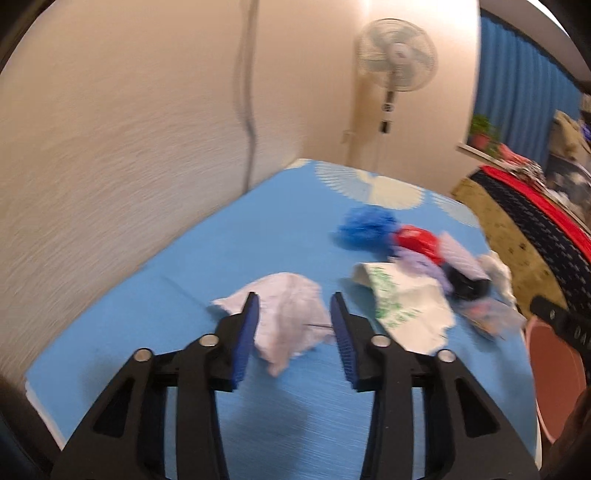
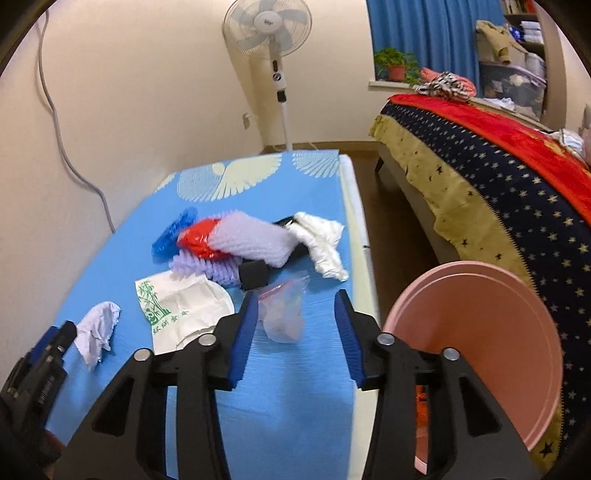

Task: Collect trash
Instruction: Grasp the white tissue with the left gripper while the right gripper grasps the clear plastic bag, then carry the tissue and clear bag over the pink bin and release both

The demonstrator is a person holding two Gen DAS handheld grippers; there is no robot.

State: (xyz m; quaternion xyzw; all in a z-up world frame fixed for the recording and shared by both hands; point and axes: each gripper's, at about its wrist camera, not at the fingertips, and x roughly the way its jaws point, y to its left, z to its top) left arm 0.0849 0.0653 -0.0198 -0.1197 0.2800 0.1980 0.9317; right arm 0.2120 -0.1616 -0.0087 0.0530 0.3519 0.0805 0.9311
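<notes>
Table (image 2: 288,406) with blue cover: left long edge runs along the wall; right edge borders a floor strip beside the bed (image 2: 480,177). Pink bin (image 2: 517,317) stands against the table's right edge. Trash pile (image 2: 251,240) occupies the far centre. Near cover lies bare. Left gripper (image 1: 293,308), jaws spread, straddles a crumpled white tissue (image 1: 288,314). Right gripper (image 2: 295,306), jaws spread, frames a clear plastic bag (image 2: 282,314).

left wrist: over my table (image 1: 147,295), facing the wall | right wrist: alongside, facing the fan (image 2: 267,29) | both share the table
</notes>
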